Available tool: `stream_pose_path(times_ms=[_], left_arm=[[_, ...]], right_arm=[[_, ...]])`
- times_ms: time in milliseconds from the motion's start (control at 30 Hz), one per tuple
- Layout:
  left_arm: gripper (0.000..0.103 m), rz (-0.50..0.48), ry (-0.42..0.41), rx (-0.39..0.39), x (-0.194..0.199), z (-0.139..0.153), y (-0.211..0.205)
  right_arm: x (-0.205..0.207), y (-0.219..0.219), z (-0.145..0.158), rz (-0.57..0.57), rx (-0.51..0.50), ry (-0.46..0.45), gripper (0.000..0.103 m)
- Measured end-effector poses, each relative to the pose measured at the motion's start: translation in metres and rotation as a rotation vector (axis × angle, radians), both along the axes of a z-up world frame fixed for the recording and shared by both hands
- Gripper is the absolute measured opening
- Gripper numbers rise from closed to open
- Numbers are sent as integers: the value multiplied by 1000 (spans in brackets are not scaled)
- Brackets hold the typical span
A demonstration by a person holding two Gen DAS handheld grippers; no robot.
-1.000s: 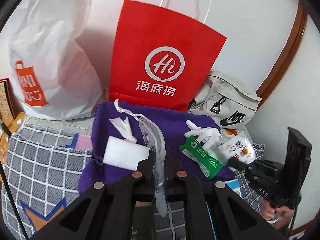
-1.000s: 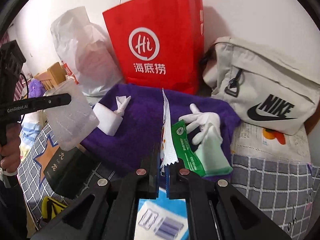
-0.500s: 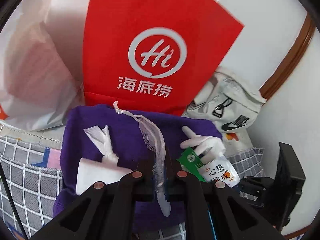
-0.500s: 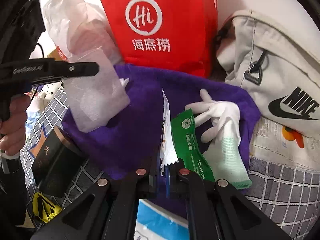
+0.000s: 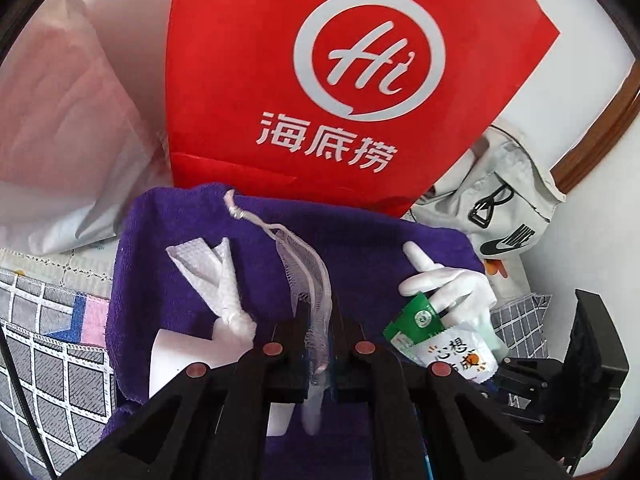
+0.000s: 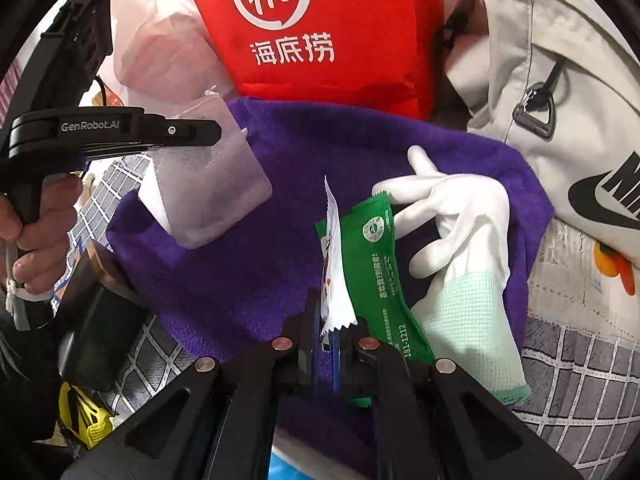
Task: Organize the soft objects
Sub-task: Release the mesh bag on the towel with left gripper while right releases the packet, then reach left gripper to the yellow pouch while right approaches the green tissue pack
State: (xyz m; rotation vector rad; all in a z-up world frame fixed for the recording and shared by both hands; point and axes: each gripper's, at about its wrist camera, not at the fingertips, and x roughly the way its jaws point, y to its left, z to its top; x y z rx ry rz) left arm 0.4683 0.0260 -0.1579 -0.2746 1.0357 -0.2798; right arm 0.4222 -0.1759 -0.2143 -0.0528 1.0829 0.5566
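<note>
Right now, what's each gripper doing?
Left gripper: closed on the mesh drawstring pouch.
Right gripper: closed on the white sachet.

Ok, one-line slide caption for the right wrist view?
Right gripper shut on a white sachet above the purple towel, beside green packet and white glove.

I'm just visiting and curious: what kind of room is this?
Probably a home, perhaps a bedroom: a checked quilt under a purple towel, with a red paper bag and a grey sling bag against the wall.
</note>
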Motion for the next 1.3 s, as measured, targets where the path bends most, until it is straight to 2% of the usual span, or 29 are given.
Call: stream_pose_path(times_ms=[233,300,333,367,400,467,500,567,600,767,933,1300], left_arm=[[14,3,32,8,3,-8,2],[26,7,36,29,3,-8,2],[28,6,32,36,2,-7,2],[34,6,27,37,1,-6,4],[45,10,26,35,1,-6,5],[57,19,22,33,-1,-3,7],[57,22,13,35,-2,-1,8],[59,25,5,49,-5,3,8],[60,27,1,60,-6,6,8],[62,48,-31,123,-18,20,12],[62,54,-58,133,-37,37,19],[62,58,-138,141,-114,72,26]], right_arm=[[2,-5,-5,5,6,34,6],[2,-6,-5,-1,3,41,8],[1,-6,-5,-2,5,48,9],[1,-6,-5,1,8,51,14],[0,-7,-5,1,8,49,18],[-4,-9,-2,-5,12,37,34],[-6,-10,1,-12,7,22,39],[-10,-11,9,-37,-29,-27,57],[-12,-11,13,-45,-47,-49,59],[-19,-19,26,-70,-59,-78,59],[-34,-31,44,-115,-46,-110,59],[-116,-31,84,-163,60,-170,59]])
